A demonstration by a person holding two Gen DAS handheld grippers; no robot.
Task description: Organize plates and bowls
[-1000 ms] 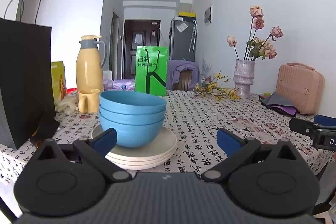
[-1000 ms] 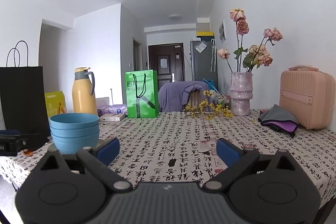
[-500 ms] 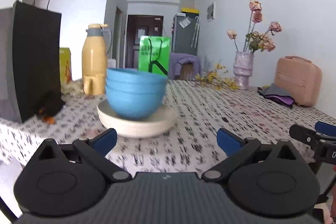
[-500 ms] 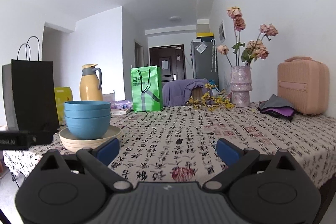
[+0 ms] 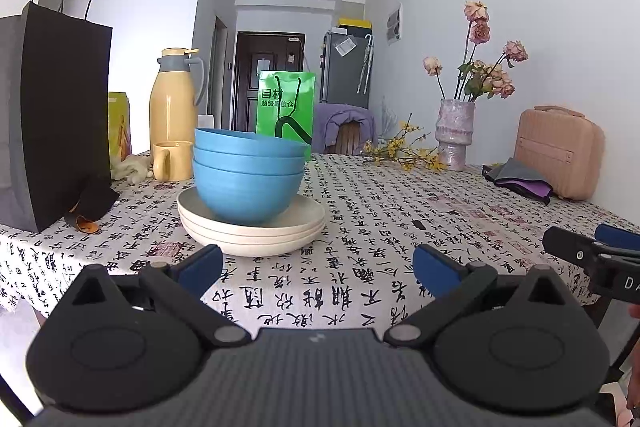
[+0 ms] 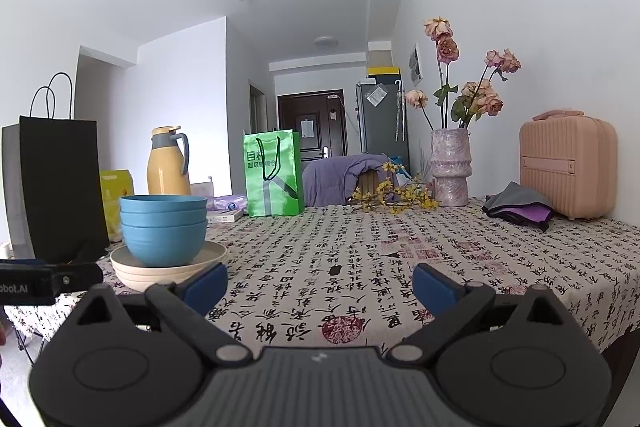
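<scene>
Three nested blue bowls sit on a stack of three cream plates near the table's front left. My left gripper hovers open just in front of the stack, nothing between its fingers. My right gripper is open and empty too, over the front edge to the right of the stack. In the left wrist view the right gripper's black body shows at the right edge.
A black paper bag stands left of the stack, with a yellow thermos and yellow mug behind. Farther back are a green bag, a vase of flowers, a pink case and folded cloth.
Both grippers dipped low toward the table edge half a second ago and have risen slightly since. The bowls and plates have not moved, and both grippers stay open.
</scene>
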